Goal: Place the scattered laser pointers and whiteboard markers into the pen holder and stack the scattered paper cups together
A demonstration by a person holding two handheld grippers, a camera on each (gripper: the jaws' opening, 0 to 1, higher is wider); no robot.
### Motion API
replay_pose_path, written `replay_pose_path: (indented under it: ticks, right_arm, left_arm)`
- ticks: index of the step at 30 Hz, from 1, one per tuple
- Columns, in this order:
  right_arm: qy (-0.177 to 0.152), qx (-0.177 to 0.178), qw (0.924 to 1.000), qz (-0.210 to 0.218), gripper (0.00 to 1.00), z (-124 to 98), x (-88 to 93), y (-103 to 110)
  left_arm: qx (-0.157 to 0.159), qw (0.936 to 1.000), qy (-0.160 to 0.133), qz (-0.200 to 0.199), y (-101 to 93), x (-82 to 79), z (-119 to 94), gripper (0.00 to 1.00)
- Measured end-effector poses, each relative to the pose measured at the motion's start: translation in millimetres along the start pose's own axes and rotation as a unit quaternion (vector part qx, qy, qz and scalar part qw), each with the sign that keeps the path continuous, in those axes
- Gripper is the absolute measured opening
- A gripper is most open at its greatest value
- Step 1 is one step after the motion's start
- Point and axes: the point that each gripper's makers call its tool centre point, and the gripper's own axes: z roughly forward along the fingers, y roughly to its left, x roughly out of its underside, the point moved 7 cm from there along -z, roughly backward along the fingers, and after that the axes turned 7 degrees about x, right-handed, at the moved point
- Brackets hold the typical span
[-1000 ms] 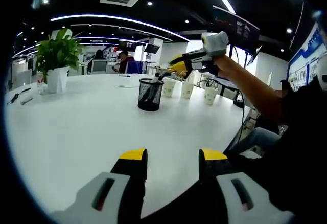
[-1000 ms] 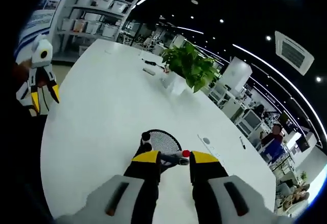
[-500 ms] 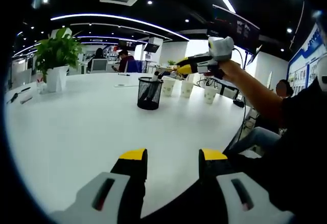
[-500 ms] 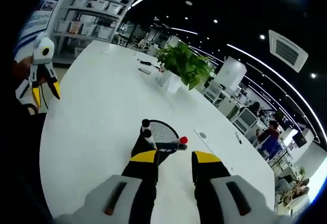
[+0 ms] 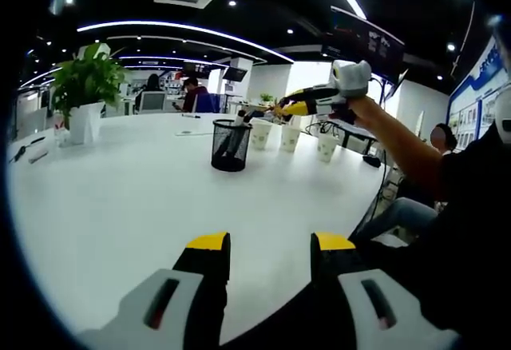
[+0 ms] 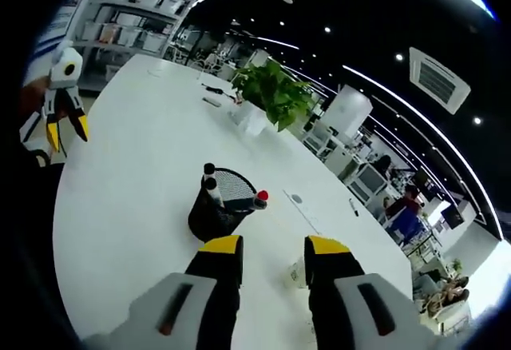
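No legible writing anywhere. Left gripper (image 5: 262, 248) low over white table (image 5: 120, 198), jaws parted, empty. Right gripper (image 6: 271, 248) raised above mesh pen holder (image 6: 217, 212), jaws parted, empty; markers (image 6: 212, 187) inside. Paper cups (image 5: 289, 137) just beyond holder.

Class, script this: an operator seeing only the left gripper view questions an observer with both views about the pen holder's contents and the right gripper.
Operator: What's inside the pen holder?
Observer: In the right gripper view, a red-capped marker leans across its rim.
Operator: Is the right gripper carrying anything?
Observer: No; from its own camera the jaws stand apart with nothing between them.
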Motion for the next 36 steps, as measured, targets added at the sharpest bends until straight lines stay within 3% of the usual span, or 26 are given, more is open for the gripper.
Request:
replay_pose_path:
  ticks: [25,36]
  right_arm:
    - [0.031,0.044,0.9982,-0.027,0.41,-6,18.7,-35]
    - [0.037,0.025,0.9983,-0.037,0.4,5,29.0,-42]
  left_arm:
    - [0.002,1.0,-0.004,0.002,2.7,-4.7,2,0.42]
    - [0.006,0.9999,-0.005,0.012,-0.4,-10.2,2,0.43]
